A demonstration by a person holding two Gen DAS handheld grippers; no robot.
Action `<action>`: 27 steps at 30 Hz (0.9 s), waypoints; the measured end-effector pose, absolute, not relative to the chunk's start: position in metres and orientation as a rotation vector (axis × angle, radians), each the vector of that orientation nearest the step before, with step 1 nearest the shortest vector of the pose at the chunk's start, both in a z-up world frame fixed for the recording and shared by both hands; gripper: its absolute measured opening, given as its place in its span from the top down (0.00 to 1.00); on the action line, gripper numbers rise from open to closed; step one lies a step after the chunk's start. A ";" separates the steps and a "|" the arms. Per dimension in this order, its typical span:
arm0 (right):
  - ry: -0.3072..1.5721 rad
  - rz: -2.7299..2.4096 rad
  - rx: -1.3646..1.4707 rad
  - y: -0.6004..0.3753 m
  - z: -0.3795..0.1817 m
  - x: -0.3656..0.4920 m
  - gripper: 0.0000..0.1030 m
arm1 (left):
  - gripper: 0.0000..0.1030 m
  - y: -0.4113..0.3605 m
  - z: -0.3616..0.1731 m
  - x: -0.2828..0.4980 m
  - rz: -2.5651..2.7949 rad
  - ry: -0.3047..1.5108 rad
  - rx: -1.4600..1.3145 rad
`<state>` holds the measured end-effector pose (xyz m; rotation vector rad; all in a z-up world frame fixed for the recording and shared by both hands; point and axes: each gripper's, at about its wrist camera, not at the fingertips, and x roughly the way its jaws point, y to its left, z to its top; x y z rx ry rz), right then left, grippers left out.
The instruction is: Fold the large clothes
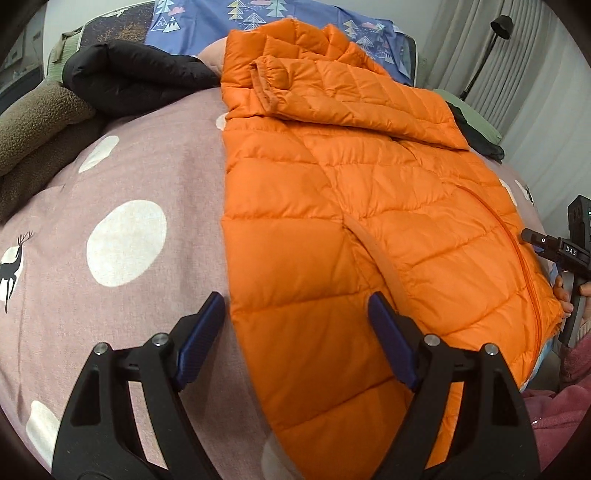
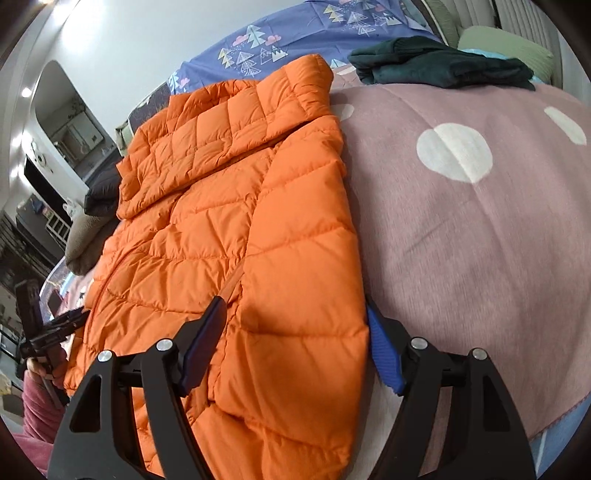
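Observation:
An orange quilted puffer jacket [image 1: 351, 206] lies front up on the pink spotted bedspread [image 1: 129, 177], with both sleeves folded in over the body. My left gripper [image 1: 297, 328] is open, its jaws spread over the jacket's left hem edge, holding nothing. My right gripper [image 2: 293, 339] is open, its jaws on either side of the jacket's [image 2: 229, 229] right side near the hem, not closed on it. The right gripper also shows at the far right in the left wrist view [image 1: 554, 247]. The left gripper's body shows at the left edge in the right wrist view [image 2: 48, 328].
A folded black garment [image 1: 129, 77] and a brown fleece [image 1: 40, 122] lie at the bed's left. A dark green folded garment [image 2: 439, 62] lies at the far right. A blue tree-print pillow [image 2: 295, 33] is at the head. A black floor lamp [image 1: 491, 48] stands by the curtains.

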<state>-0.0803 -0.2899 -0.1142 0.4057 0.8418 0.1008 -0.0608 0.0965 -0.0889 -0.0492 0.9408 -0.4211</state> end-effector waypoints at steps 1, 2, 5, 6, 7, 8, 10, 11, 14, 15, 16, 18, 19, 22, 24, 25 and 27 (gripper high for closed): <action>0.838 0.104 0.412 -0.289 -0.114 -0.084 0.28 | 0.23 0.096 -0.089 -0.062 -0.424 0.939 -0.051; 0.835 0.107 0.415 -0.289 -0.114 -0.086 0.28 | 0.23 0.096 -0.088 -0.063 -0.432 0.936 -0.056; 0.825 0.136 0.454 -0.289 -0.115 -0.098 0.28 | 0.24 0.093 -0.089 -0.067 -0.455 0.930 -0.069; 0.820 0.151 0.474 -0.290 -0.114 -0.100 0.28 | 0.24 0.090 -0.090 -0.068 -0.454 0.932 -0.066; 0.809 0.181 0.505 -0.290 -0.114 -0.105 0.28 | 0.24 0.089 -0.089 -0.069 -0.459 0.936 -0.066; 0.800 0.199 0.522 -0.291 -0.114 -0.107 0.28 | 0.25 0.088 -0.088 -0.072 -0.463 0.939 -0.067; 0.781 0.229 0.547 -0.292 -0.114 -0.114 0.28 | 0.26 0.086 -0.087 -0.080 -0.467 0.946 -0.068; 0.775 0.243 0.559 -0.292 -0.114 -0.117 0.28 | 0.27 0.087 -0.087 -0.083 -0.471 0.946 -0.075; 0.774 0.248 0.572 -0.293 -0.116 -0.125 0.30 | 0.32 0.092 -0.086 -0.095 -0.485 0.948 -0.113; 0.774 0.247 0.569 -0.293 -0.117 -0.126 0.35 | 0.35 0.094 -0.086 -0.100 -0.491 0.947 -0.123; 0.773 0.246 0.558 -0.293 -0.117 -0.129 0.40 | 0.38 0.096 -0.086 -0.102 -0.494 0.947 -0.128; 0.776 0.237 0.539 -0.292 -0.118 -0.130 0.52 | 0.42 0.097 -0.087 -0.109 -0.498 0.948 -0.127; 0.780 0.236 0.533 -0.292 -0.119 -0.131 0.62 | 0.45 0.097 -0.087 -0.111 -0.500 0.946 -0.121; 0.776 0.228 0.533 -0.294 -0.121 -0.130 0.95 | 0.71 0.091 -0.086 -0.111 -0.509 0.948 -0.108; 0.740 0.228 0.522 -0.294 -0.111 -0.131 0.97 | 0.88 0.086 -0.077 -0.108 -0.512 0.940 -0.112; 0.698 0.236 0.508 -0.293 -0.098 -0.133 0.97 | 0.91 0.085 -0.070 -0.107 -0.514 0.922 -0.114; 0.639 0.245 0.488 -0.293 -0.079 -0.136 0.98 | 0.92 0.082 -0.042 -0.109 -0.533 0.841 -0.116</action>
